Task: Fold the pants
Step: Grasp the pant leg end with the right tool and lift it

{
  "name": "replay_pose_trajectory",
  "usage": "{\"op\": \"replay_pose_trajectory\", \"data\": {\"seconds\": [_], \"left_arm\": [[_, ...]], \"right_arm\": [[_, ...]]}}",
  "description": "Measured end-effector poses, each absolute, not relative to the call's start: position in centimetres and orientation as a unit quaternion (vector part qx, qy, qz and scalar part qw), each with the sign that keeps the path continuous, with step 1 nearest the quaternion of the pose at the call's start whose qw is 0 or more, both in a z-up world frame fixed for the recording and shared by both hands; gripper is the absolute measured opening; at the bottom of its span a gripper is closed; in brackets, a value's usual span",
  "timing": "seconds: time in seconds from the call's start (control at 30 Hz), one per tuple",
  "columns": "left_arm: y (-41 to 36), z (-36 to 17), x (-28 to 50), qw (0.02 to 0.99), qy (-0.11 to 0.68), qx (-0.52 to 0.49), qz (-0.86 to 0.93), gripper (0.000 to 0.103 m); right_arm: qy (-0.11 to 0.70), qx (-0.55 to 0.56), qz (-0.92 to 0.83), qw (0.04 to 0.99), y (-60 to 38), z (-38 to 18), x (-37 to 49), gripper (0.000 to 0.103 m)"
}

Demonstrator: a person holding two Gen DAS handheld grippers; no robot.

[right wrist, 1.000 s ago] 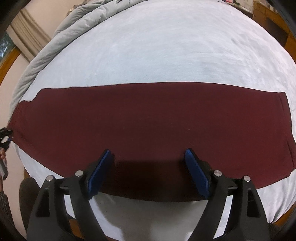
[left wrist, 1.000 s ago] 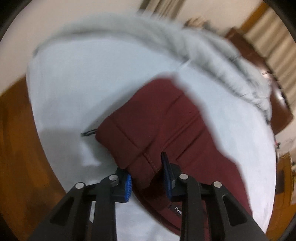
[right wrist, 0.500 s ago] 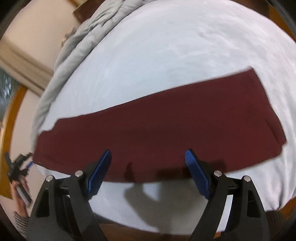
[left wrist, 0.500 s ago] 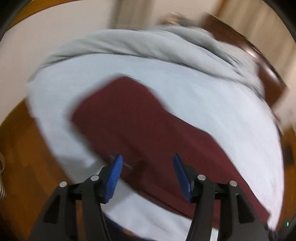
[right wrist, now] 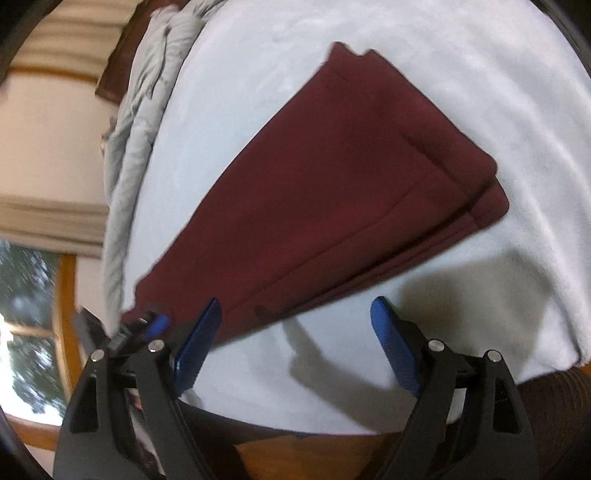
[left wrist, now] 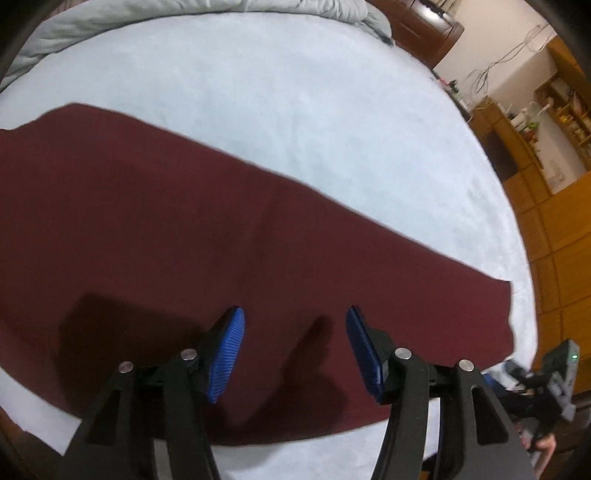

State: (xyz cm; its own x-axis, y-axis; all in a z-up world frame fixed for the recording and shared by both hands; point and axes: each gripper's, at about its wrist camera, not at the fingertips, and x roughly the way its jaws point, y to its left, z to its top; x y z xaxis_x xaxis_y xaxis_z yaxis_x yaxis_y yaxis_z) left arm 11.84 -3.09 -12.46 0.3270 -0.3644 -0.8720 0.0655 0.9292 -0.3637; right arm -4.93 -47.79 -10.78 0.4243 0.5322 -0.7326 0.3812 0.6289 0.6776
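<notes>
In the left wrist view, the left gripper [left wrist: 293, 341] hangs over the maroon pants [left wrist: 221, 236], its two blue-padded fingers [left wrist: 227, 354] spread apart with nothing between them. The pants lie flat as a long band across the pale blue bedsheet [left wrist: 295, 103], running from the far left down to the near right, where the cloth ends in a short straight edge. Both fingertips sit above the near half of the fabric, whose near edge passes just beneath the finger bases; whether the pads touch the cloth cannot be told. A crumpled grey duvet [left wrist: 184, 14] lies along the far edge of the bed, and wooden cabinets [left wrist: 554, 206] stand at the right. In the right wrist view, the right gripper [right wrist: 295, 332] is likewise spread wide and holds nothing. Here the pants [right wrist: 332, 184] stretch from the near left to the far right, layered edges stacked at the right end. The left fingertip [right wrist: 201, 336] overlaps the near edge of the cloth, while the right fingertip lies over bare bedsheet [right wrist: 480, 55], clear of the pants. The grey duvet [right wrist: 140, 110] runs up the left side, beside a window [right wrist: 26, 295].
</notes>
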Motion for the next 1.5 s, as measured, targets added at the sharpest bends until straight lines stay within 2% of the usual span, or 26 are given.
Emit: {"op": "replay_pose_trajectory", "data": {"seconds": [0.2, 0.27, 0.3, 0.37, 0.4, 0.43, 0.5, 0.8, 0.87, 0.97, 1.07, 1.17, 1.3, 1.5], "left_arm": [[-3.4, -12.7, 11.4, 0.801, 0.572, -0.113, -0.138, 0.059], [-3.1, -12.4, 11.8, 0.798, 0.573, -0.121, -0.139, 0.059], [-3.0, -12.3, 11.9, 0.798, 0.574, -0.122, -0.140, 0.059], [-3.0, -12.4, 11.8, 0.800, 0.572, -0.120, -0.139, 0.059], [-3.0, -12.4, 11.7, 0.801, 0.571, -0.117, -0.139, 0.059], [-3.2, -12.4, 11.9, 0.802, 0.569, -0.111, -0.141, 0.059], [-3.5, -12.3, 12.0, 0.805, 0.567, -0.104, -0.143, 0.060], [-2.8, -9.3, 11.5, 0.815, 0.541, -0.133, -0.157, 0.063], [-2.8, -8.4, 11.3, 0.822, 0.527, -0.136, -0.166, 0.070], [-3.1, -9.4, 11.6, 0.819, 0.537, -0.124, -0.162, 0.072], [-3.2, -12.6, 12.0, 0.805, 0.561, -0.125, -0.144, 0.072], [-3.3, -12.3, 11.8, 0.811, 0.552, -0.125, -0.150, 0.075], [-1.6, -11.5, 12.0, 0.803, 0.548, -0.174, -0.157, 0.076], [1.7, -9.7, 10.3, 0.824, 0.511, -0.195, -0.146, 0.076]], "right_arm": [[0.492, 0.471, 0.041, 0.731, -50.4, -12.0, -3.7, 0.083], [0.487, 0.472, 0.035, 0.734, -50.5, -12.4, -3.3, 0.079], [0.486, 0.467, 0.027, 0.739, -50.5, -12.4, -3.2, 0.074], [0.483, 0.441, 0.016, 0.756, -50.3, -12.0, -3.1, 0.052], [0.481, 0.433, 0.011, 0.762, -50.8, -12.0, -3.4, 0.029], [0.476, 0.434, 0.015, 0.765, -50.9, -11.9, -3.4, 0.023], [0.454, 0.455, 0.034, 0.765, -51.0, -11.3, -3.5, 0.019], [0.362, 0.464, 0.081, 0.804, -53.9, -4.3, -4.5, 0.014], [0.355, 0.448, 0.067, 0.818, -54.9, -3.6, -5.1, 0.014], [0.393, 0.449, 0.007, 0.802, -56.5, -6.0, -5.4, 0.014], [0.483, 0.441, -0.039, 0.755, -56.4, -11.3, -4.7, 0.015], [0.479, 0.442, -0.042, 0.757, -56.1, -11.6, -5.0, 0.015], [0.440, 0.377, -0.020, 0.815, -53.6, -5.5, -4.2, 0.015], [0.399, 0.255, 0.067, 0.878, -43.5, 3.7, 0.0, 0.016]]}}
